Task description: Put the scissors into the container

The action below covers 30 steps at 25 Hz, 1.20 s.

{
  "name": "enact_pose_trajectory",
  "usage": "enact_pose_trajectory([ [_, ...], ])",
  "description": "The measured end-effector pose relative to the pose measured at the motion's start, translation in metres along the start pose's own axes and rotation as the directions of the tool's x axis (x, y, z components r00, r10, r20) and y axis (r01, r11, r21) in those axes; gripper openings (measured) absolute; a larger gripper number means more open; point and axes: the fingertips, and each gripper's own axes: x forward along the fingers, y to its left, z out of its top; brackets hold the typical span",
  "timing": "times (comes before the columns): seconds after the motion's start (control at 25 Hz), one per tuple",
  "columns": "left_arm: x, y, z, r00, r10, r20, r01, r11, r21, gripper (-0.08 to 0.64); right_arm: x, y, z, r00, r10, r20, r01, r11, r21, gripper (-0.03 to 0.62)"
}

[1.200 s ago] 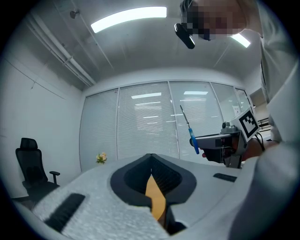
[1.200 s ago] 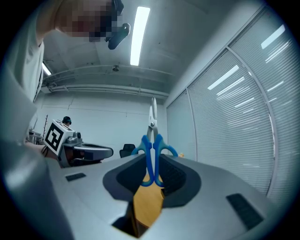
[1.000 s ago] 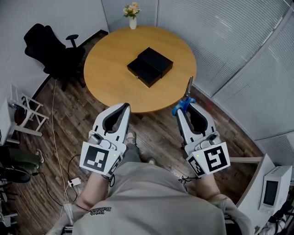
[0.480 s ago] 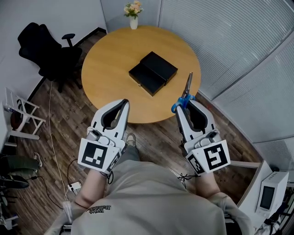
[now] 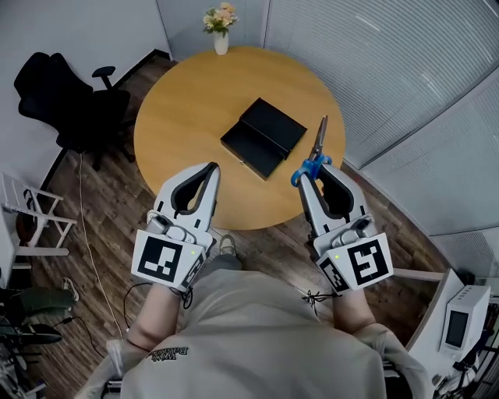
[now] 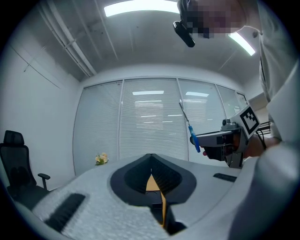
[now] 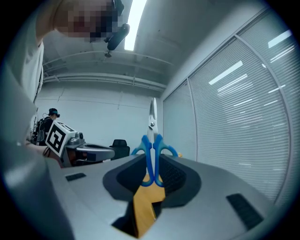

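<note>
A black box container [image 5: 263, 137] lies open, its two halves side by side, near the middle of the round wooden table [image 5: 187, 101]. My right gripper [image 5: 310, 168] is shut on the blue handles of the scissors [image 5: 318, 146], whose blades point away from me over the table's near right edge. In the right gripper view the scissors [image 7: 152, 140] stand upright between the jaws of that gripper [image 7: 152, 159]. My left gripper [image 5: 210, 171] hovers at the table's near edge, shut with nothing in it. From the left gripper view, the scissors [image 6: 189, 127] show at the right.
A vase of flowers [image 5: 221, 22] stands at the table's far edge. A black office chair [image 5: 58, 101] sits at the left, with a white rack [image 5: 35, 222] and a floor cable [image 5: 86, 234] nearer me. Blinds [image 5: 405, 86] run along the right; a white device [image 5: 461, 319] is at lower right.
Both grippers have come closer to the table, their tips now over its near edge. The scissors stay held in the right gripper; the left stays shut.
</note>
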Motion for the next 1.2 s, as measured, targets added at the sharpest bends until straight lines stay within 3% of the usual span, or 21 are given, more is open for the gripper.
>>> enact_pose_trajectory([
  [0.64, 0.042, 0.084, -0.012, 0.995, -0.095, -0.006, 0.095, 0.996, 0.001, 0.021, 0.094, 0.002, 0.006, 0.998, -0.067, -0.006, 0.067, 0.998, -0.020, 0.097],
  [0.92, 0.056, 0.087, -0.020, 0.998, -0.056, -0.029, 0.056, 0.998, -0.001, 0.021, 0.097, -0.018, -0.004, 0.999, -0.043, -0.029, 0.042, 0.999, -0.016, 0.097],
  [1.2, 0.073, 0.085, -0.025, 0.997, -0.010, -0.071, 0.011, 1.000, 0.012, 0.021, 0.108, -0.037, -0.030, 0.996, 0.040, -0.085, -0.040, 0.999, -0.002, 0.097],
])
